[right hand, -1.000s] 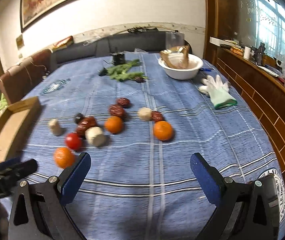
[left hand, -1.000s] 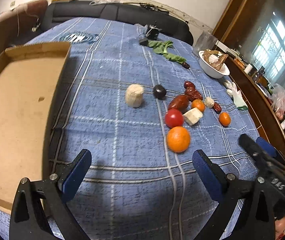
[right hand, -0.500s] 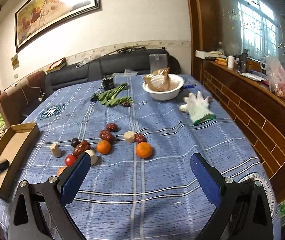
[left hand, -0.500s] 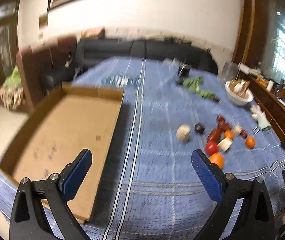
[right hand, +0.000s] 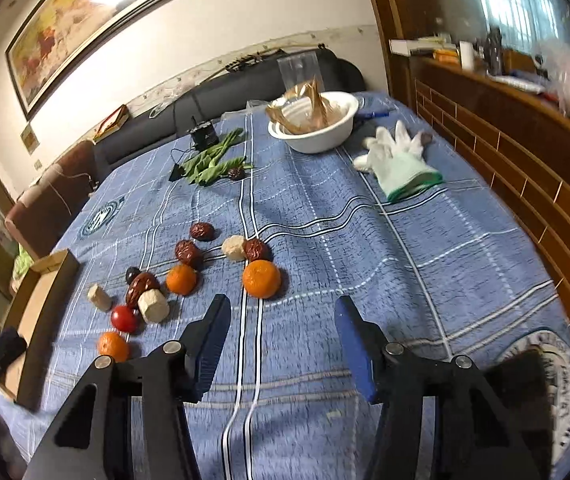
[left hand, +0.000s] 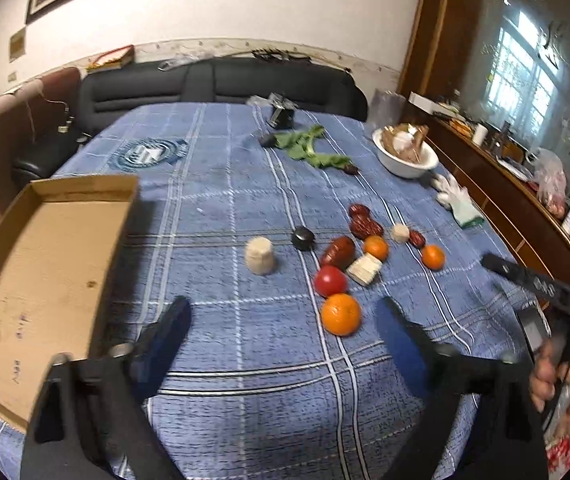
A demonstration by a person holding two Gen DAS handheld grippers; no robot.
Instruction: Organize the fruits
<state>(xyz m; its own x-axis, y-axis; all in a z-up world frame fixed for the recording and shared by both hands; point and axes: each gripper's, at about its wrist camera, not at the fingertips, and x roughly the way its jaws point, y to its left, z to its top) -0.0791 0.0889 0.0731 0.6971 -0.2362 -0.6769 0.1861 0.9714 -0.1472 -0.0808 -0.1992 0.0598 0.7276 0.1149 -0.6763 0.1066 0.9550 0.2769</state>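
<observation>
Fruits lie in a loose cluster on the blue plaid tablecloth: a large orange (left hand: 340, 314), a red tomato (left hand: 330, 281), a smaller orange (left hand: 375, 247), another orange (right hand: 261, 279), several dark red dates (left hand: 365, 226), a dark plum (left hand: 303, 238) and pale cut chunks (left hand: 259, 255). An open cardboard box (left hand: 45, 276) sits at the left. My left gripper (left hand: 281, 328) hovers short of the large orange, its jaws closing with nothing between them. My right gripper (right hand: 283, 320) hangs just before the orange at the right of the cluster, jaws closing on air.
A white bowl (right hand: 317, 126) with brown paper, a white glove (right hand: 399, 162), green leaves (right hand: 213, 162) and a small black device (right hand: 203, 133) lie toward the far side. A wooden sideboard (right hand: 525, 140) lines the right edge. A dark sofa (left hand: 221, 84) stands behind the table.
Both grippers' jaws have narrowed from wide open. The left view swung left to the box and back to the fruits. The right view tilted and drew nearer the cluster.
</observation>
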